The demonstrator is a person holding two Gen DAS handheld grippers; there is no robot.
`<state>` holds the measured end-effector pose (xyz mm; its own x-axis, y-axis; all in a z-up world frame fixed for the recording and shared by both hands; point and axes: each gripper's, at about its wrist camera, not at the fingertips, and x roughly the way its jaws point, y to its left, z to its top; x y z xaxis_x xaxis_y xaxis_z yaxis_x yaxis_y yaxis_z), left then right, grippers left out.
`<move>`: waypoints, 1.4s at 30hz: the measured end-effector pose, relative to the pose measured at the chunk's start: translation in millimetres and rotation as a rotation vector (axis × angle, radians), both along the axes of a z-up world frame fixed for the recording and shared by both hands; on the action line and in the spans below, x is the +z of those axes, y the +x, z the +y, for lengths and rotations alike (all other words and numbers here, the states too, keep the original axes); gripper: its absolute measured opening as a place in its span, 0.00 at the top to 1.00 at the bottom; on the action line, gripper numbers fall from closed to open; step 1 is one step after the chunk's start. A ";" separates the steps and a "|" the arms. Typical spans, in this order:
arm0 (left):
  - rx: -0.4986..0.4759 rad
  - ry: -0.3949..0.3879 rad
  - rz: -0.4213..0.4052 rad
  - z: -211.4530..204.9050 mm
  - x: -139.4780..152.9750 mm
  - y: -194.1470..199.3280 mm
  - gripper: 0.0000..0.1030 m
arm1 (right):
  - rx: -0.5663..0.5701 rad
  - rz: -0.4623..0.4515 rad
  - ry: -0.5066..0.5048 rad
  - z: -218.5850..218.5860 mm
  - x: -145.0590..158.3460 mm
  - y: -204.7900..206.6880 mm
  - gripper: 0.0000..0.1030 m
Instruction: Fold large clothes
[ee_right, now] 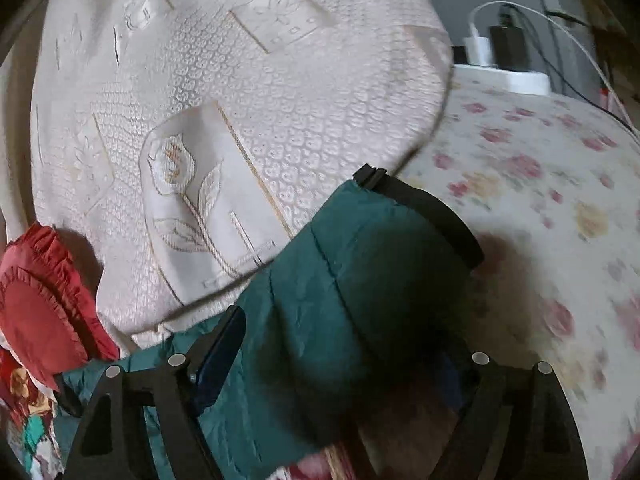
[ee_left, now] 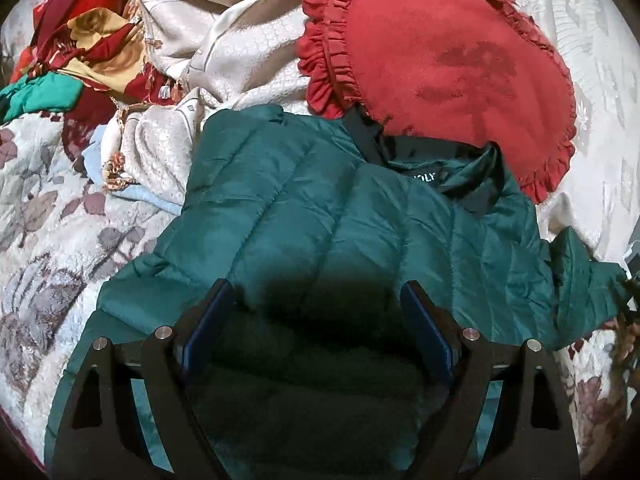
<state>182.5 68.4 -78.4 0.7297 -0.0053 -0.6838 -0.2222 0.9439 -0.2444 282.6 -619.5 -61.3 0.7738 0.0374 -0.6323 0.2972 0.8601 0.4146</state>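
Left gripper (ee_left: 316, 312): jaws spread wide, nothing pinched, poised over the lower body of the green puffer jacket (ee_left: 320, 208)

Right gripper (ee_right: 348, 344): a sleeve (ee_right: 360, 264) of the jacket runs up between the fingers; the left pad (ee_right: 220, 356) lies against the cloth, the right pad is lost in shadow, so I can't say whether it's truly clamped

Jacket position: spread on the floral bedspread (ee_left: 44, 216), collar (ee_left: 452, 184) at the far end, tucked against the red ruffled cushion (ee_left: 448, 68), hem nearest the left gripper

Long axis: body runs straight away from the left tool, hem to collar; the sleeve angles up and to the right from the right tool, black cuff (ee_right: 424, 208) at its far tip

Nearer hand: left for the body and hem, right for the sleeve

Edges: jacket's left side borders a heap of cream fabric (ee_left: 208, 40) and mixed clothes (ee_left: 80, 52); a cream quilted pillow (ee_right: 240, 100) sits behind the sleeve

Open room: probably best to the right of the sleeve, where bare flowered sheet (ee_right: 540, 200) shows; chargers and cables (ee_right: 500, 52) crowd the far corner

Likely next: sleeve carried across onto the body
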 end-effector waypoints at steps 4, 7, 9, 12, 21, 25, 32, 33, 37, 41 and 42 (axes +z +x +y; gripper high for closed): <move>0.016 0.008 -0.012 1.7 2.5 -2.1 0.17 | -0.072 0.015 -0.022 0.9 1.1 -12.4 0.71; 0.042 0.027 -0.033 5.2 6.5 -6.3 0.17 | -0.083 -0.004 -0.098 16.9 20.3 -34.7 0.79; 0.058 0.036 -0.035 8.3 7.0 -7.2 0.17 | -0.100 -0.022 -0.143 29.2 39.0 -55.5 0.81; 0.080 0.041 -0.022 14.5 4.8 -8.3 0.17 | -0.131 -0.062 -0.232 50.4 78.2 -94.0 0.83; 0.192 0.014 -0.049 40.6 9.5 -25.2 0.17 | -0.052 -0.238 -0.369 154.9 152.1 -159.6 0.85; 0.194 0.000 -0.040 45.0 7.1 -24.2 0.17 | 0.096 -0.212 -0.357 228.8 120.8 -143.1 0.86; 0.160 0.098 0.137 32.5 -19.8 2.8 0.17 | 0.396 -0.112 -0.223 373.9 23.9 -101.2 0.87; 0.156 0.116 0.152 30.6 -22.1 4.6 0.17 | 0.458 -0.110 -0.219 394.7 19.6 -95.6 0.87; 0.143 0.169 0.187 24.8 -27.5 9.4 0.14 | 0.633 -0.134 -0.179 447.2 8.5 -82.9 0.87; 0.138 0.194 0.208 22.5 -31.9 11.7 0.11 | 0.781 -0.099 -0.119 477.0 -12.2 -71.2 0.87; 0.137 0.196 0.212 22.6 -32.2 12.2 0.10 | 0.815 -0.064 -0.110 481.3 -22.2 -68.1 0.84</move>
